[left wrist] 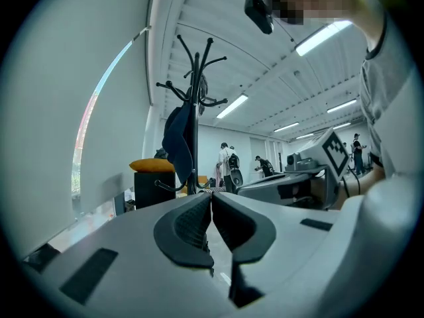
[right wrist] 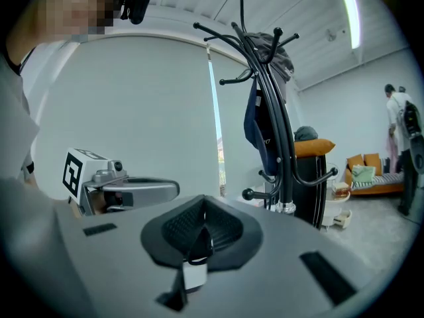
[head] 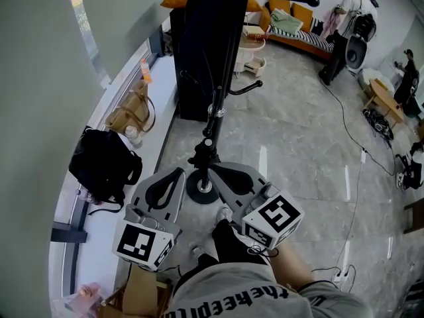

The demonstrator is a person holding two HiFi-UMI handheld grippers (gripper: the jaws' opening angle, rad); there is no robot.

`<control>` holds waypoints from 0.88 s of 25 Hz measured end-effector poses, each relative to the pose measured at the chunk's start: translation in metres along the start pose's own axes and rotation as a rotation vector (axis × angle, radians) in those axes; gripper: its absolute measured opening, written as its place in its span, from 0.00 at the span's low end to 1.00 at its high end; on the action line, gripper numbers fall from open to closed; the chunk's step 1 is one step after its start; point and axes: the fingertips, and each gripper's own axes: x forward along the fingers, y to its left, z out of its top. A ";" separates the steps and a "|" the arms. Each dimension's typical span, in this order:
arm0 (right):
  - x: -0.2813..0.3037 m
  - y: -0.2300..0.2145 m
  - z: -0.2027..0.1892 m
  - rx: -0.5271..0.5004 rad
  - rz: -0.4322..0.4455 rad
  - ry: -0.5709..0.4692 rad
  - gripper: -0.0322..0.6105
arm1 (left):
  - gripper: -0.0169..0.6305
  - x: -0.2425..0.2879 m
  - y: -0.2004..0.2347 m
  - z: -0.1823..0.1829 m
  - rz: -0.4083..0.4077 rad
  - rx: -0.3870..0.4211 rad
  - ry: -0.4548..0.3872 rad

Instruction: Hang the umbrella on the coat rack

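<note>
Umbrella [right wrist: 254, 121], navy and folded, hangs from an upper hook of the black coat rack [right wrist: 277, 131], close against its pole, above a grey stone-patterned floor [head: 298, 144]. A person faces the rack with tongs in each hand, both held roughly level and short of the pole. The left tongs [left wrist: 211, 205] are closed, pad against pad, with nothing gripped between them. The right tongs [right wrist: 201, 212] are likewise pressed together; a small dark strip and a pale patch show just under the pads, too small to identify. In the head view the two sets of tongs sit side by side, their tips on either side of the rack's round base [head: 202, 189]. Behind the rack stands a black cabinet [right wrist: 318, 184] topped by an orange cushion [right wrist: 317, 146]. A black backpack [head: 105, 163] and a tan handbag [head: 131, 116] rest on the window ledge [head: 99, 237] at left, and people [head: 348, 18] stand near a striped sofa [head: 301, 35] across the room.
</note>
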 end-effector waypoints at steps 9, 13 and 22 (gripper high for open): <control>0.000 0.013 0.002 -0.003 0.009 -0.012 0.07 | 0.06 -0.014 -0.001 0.001 0.015 -0.003 -0.005; -0.001 0.016 0.000 -0.009 0.012 -0.008 0.07 | 0.06 -0.016 -0.002 0.000 0.020 -0.005 -0.006; -0.005 0.017 0.001 -0.008 0.010 -0.010 0.07 | 0.06 -0.018 -0.005 0.001 0.025 0.001 -0.009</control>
